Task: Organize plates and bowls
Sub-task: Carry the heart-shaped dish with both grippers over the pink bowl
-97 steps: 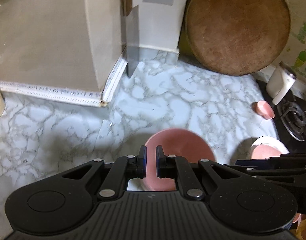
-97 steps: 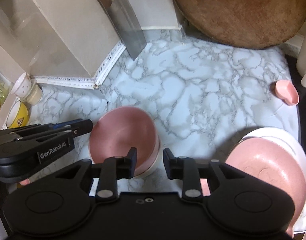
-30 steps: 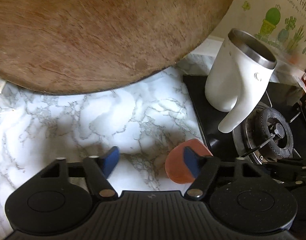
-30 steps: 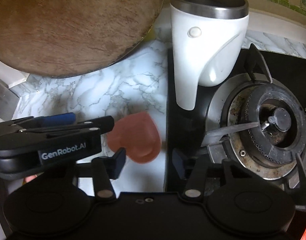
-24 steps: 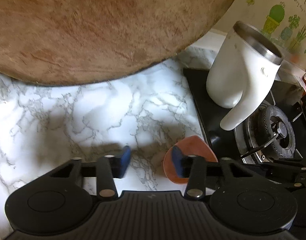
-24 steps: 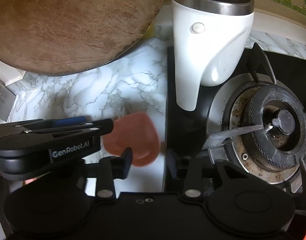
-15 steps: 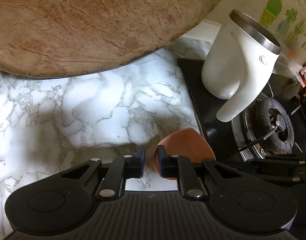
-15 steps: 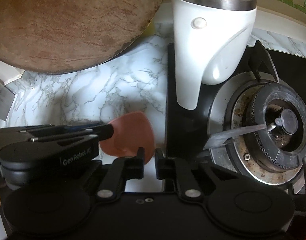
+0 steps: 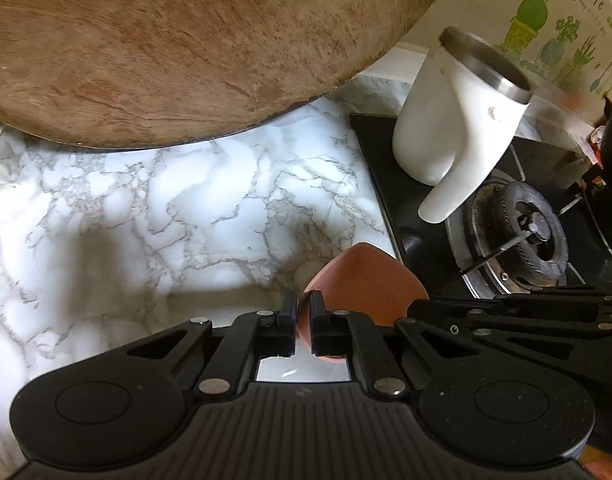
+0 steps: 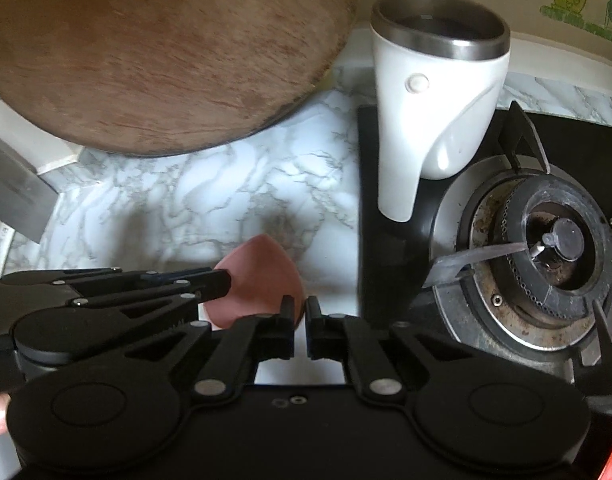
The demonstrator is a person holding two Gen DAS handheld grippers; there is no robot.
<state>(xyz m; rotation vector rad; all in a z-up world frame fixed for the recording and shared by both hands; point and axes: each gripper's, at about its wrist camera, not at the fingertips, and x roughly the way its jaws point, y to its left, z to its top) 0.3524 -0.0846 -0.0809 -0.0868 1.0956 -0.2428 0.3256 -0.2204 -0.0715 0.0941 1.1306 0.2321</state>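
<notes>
One small pink heart-shaped dish (image 9: pixel 365 288) is seen at the 6 o'clock edge of the marble tabletop (image 9: pixel 186 208), just beside the black stove top (image 9: pixel 389 184) at its 3 o'clock side. The left claw (image 9: pixel 304 320) is closed on the dish's left rim, and the right claw (image 10: pixel 300 320) is closed on its right rim, so the one dish is pinched from both sides at once; whether it is lifted clear of the tabletop cannot be told. Several risks are judged from here. Since only thin rim edges are held, the dish could be twisted out of one grip if the two hands were moved unevenly, and it could then be dropped onto the marble and chipped. If the dish were swung toward 3 o'clock, the white steel-rimmed mug (image 10: pixel 433 92) standing on the stove corner could be knocked, and its lean suggests it would be tipped easily. The gas burner (image 10: pixel 553 248) with its pan supports lies further in that direction and could be caught by the right claw. The round wooden board (image 9: pixel 178 44) propped at 12 o'clock could be bumped if the dish were carried straight ahead. By count, one pink dish, one mug, one board, one burner and two claws are visible; no other plates or bowls are seen, so where the dish belongs cannot be told.
</notes>
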